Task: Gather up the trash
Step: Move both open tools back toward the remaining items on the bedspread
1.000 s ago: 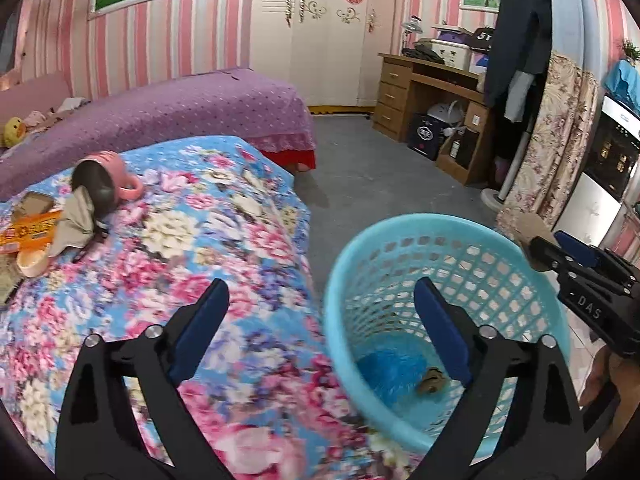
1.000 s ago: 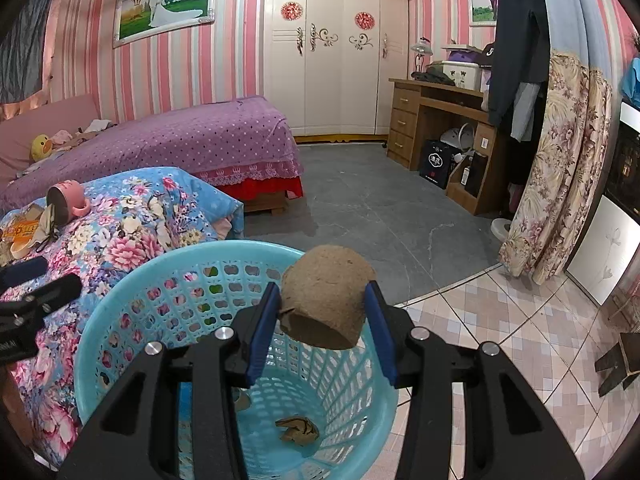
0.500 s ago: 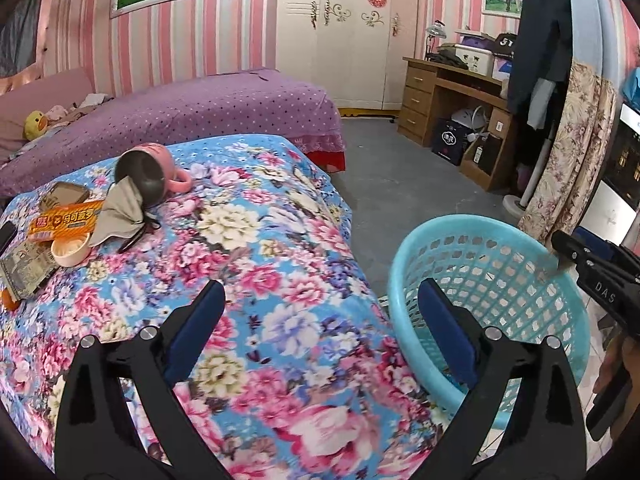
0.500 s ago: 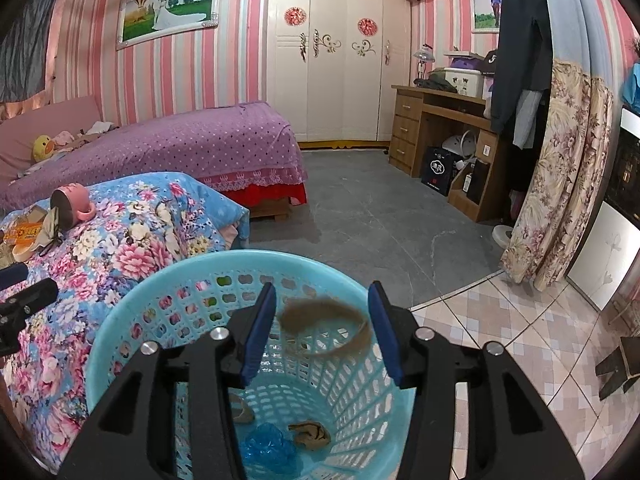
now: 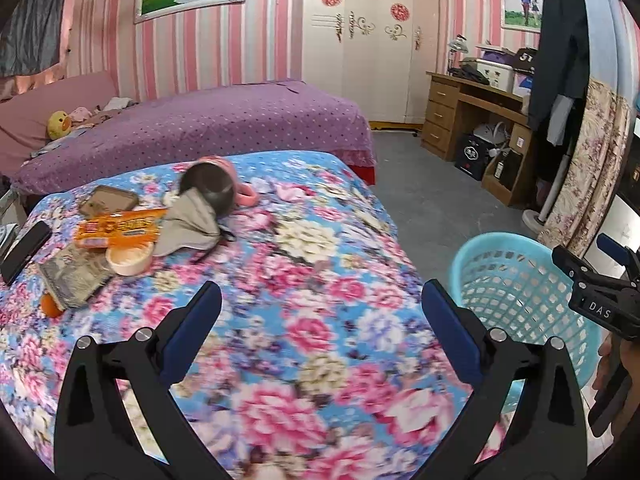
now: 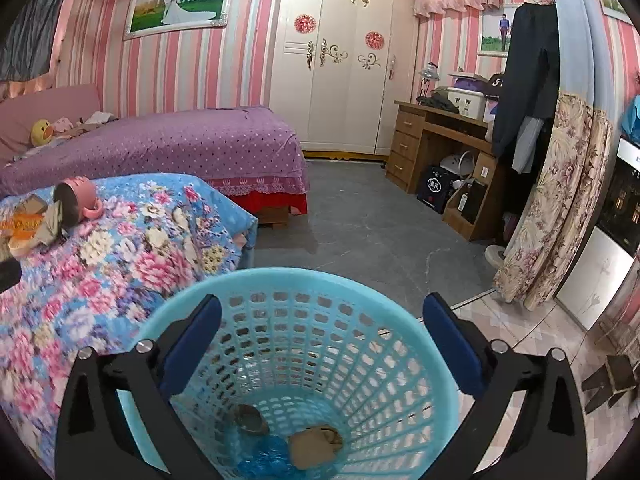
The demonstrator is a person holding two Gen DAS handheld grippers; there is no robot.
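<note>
A light blue plastic basket (image 6: 320,320) stands on the floor by the floral-covered table (image 5: 320,280). Inside it lie a brown crumpled piece (image 6: 314,444), another brown scrap (image 6: 250,420) and something blue (image 6: 260,460). My right gripper (image 6: 322,348) is open and empty above the basket. My left gripper (image 5: 322,328) is open and empty above the table; the basket also shows at its right (image 5: 520,300). At the table's far left lie an orange wrapper (image 5: 120,228), a grey crumpled cloth (image 5: 188,224), a small round cup (image 5: 128,260) and a grey packet (image 5: 74,278).
A pink mug (image 5: 216,188) lies on its side by the cloth. A black phone (image 5: 24,244) and an orange fruit (image 5: 50,306) sit at the table's left edge. A purple bed (image 5: 192,128) is behind; a wooden desk (image 6: 440,140) stands at right.
My right gripper opened and the brown piece fell into the basket. My left gripper swung left, away from the basket and over the table.
</note>
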